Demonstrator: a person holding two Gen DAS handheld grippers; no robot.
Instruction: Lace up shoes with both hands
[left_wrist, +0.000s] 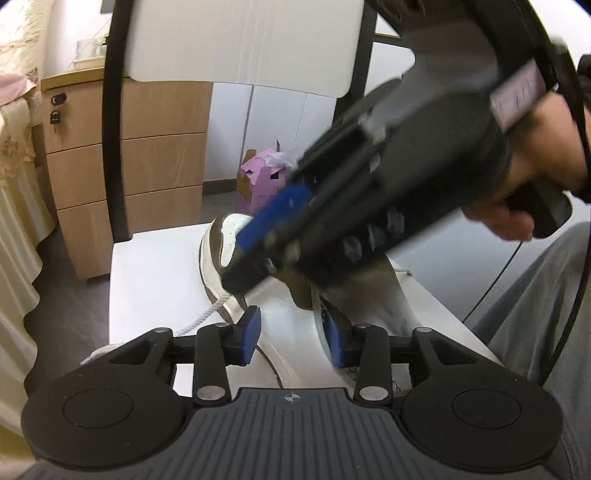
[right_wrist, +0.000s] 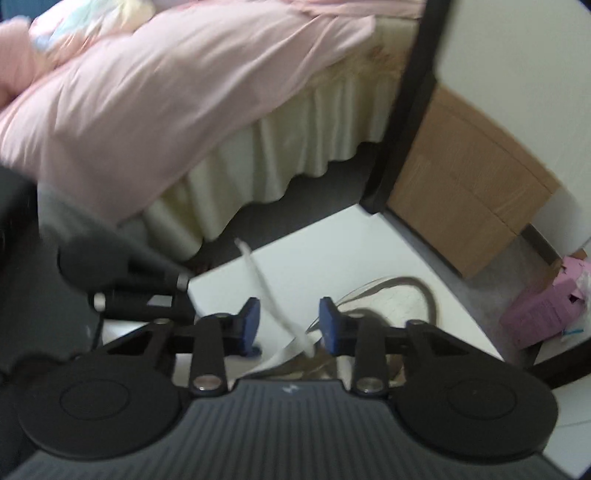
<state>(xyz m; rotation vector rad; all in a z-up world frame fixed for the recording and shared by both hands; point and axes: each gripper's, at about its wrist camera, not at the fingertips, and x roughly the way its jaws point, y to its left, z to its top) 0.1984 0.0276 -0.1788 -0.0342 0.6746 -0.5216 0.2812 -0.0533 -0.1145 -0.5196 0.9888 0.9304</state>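
A white and brown sneaker (left_wrist: 221, 236) lies on a white chair seat (left_wrist: 155, 266). My left gripper (left_wrist: 293, 338) is open, its blue pads (left_wrist: 251, 332) either side of the shoe's near part. A white lace (left_wrist: 207, 317) trails from the shoe to the left, beneath the left finger. My right gripper (left_wrist: 273, 221), held by a hand (left_wrist: 535, 155), crosses above the shoe, blurred. In the right wrist view the right gripper (right_wrist: 290, 325) is open. The lace (right_wrist: 266, 284) runs up between its pads, unclamped, and the shoe (right_wrist: 391, 295) lies just beyond. The left gripper (right_wrist: 129, 273) shows blurred at the left.
A wooden drawer cabinet (left_wrist: 125, 166) stands behind the chair, and a pink box (left_wrist: 258, 184) sits on the dark floor. A bed with a pink quilt (right_wrist: 166, 92) and cream skirt is at the left. The chair's black frame (left_wrist: 110, 129) and white backrest (left_wrist: 240, 40) rise behind. A grey-trousered leg (left_wrist: 546, 314) is at the right.
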